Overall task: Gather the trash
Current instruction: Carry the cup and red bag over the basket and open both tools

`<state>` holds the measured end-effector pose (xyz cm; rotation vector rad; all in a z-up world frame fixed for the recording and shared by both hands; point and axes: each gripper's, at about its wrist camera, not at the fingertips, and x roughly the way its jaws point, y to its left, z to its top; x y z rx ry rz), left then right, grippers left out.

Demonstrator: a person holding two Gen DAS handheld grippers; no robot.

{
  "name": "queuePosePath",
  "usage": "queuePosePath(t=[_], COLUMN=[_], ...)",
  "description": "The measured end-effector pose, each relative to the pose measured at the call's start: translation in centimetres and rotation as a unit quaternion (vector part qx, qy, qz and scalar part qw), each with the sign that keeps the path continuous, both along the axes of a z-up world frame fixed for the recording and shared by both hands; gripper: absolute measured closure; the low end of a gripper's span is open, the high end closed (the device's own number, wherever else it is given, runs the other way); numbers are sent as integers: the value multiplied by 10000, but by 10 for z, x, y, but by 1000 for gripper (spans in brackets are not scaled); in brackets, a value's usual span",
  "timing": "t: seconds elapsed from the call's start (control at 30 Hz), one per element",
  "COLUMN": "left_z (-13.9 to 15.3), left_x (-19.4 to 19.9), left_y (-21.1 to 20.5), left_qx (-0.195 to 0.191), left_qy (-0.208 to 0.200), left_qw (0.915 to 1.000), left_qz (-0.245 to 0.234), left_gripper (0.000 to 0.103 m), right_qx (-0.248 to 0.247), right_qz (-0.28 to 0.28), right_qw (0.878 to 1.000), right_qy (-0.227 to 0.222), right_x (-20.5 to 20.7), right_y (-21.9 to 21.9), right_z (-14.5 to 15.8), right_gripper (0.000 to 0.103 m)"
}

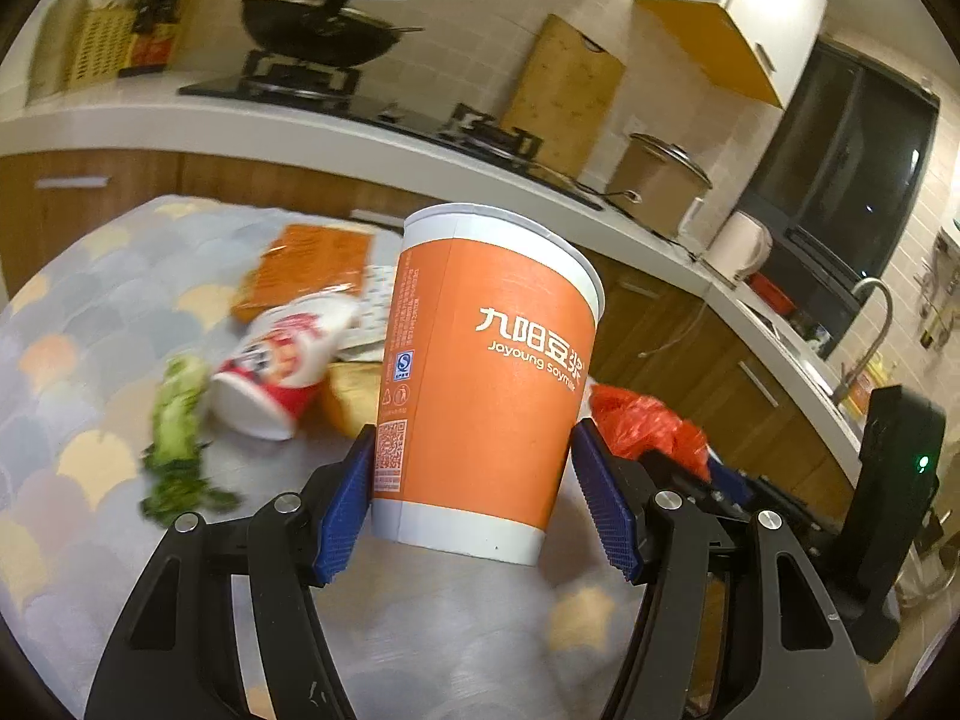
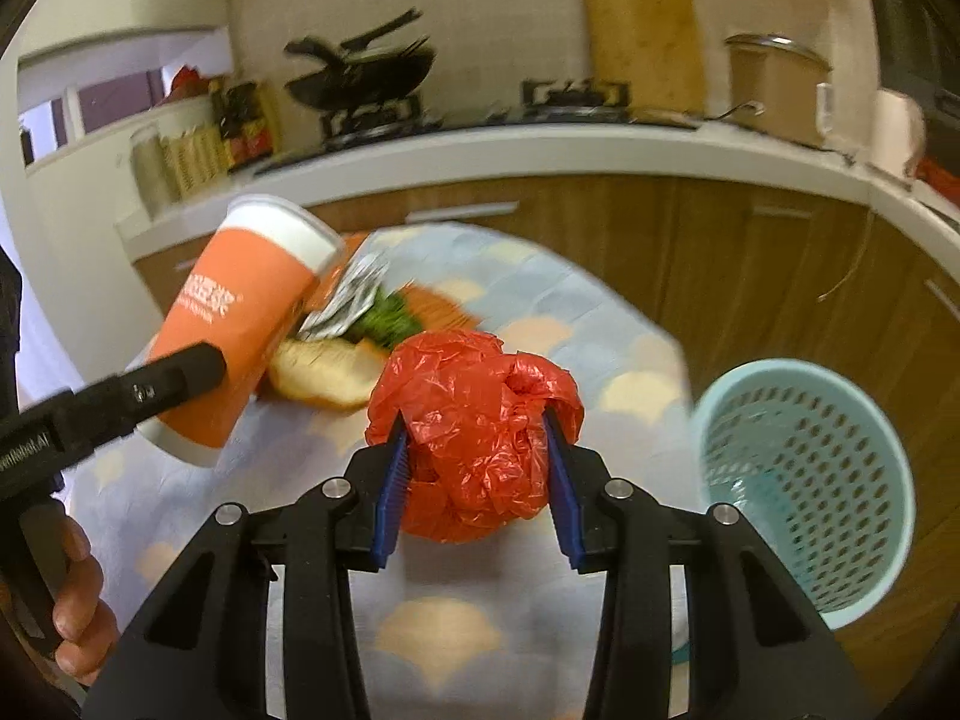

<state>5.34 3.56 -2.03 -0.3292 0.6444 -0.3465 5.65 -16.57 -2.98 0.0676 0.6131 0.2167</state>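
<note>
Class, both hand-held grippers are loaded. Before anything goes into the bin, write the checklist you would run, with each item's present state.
1. Left hand-held gripper shut on orange cup: ok.
2. Right hand-held gripper shut on red plastic bag: ok.
3. Blue basket within view, mouth open: ok.
4. Cup empty: cannot tell.
5. Bag above basket: not ok, it is beside it.
6. Table cleared: not ok, noodle cup and greens remain.
</note>
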Motion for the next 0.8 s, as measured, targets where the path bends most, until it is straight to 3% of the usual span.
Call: queuePosePath(t=[0.4,0.63,0.8], left_z=[11,6,-7], left_x=[23,38,52], left_y=[-93,-163,-200], left_qx=[202,465,563], left_qy=[31,82,206], left_qw=[9975,9886,9836], left_qz=[-684,-1433,-1703], left_gripper=[41,40,41], right_qx=[-30,98,68], right_qz=[-895,-1478,-1759], right_qw=[9956,9889,9843], right_qy=[-280,-85,126], right_x=[-6,-7,-3], right_y=[-95,-157,-185], right_z=[19,9,-3], right_gripper=[66,66,66])
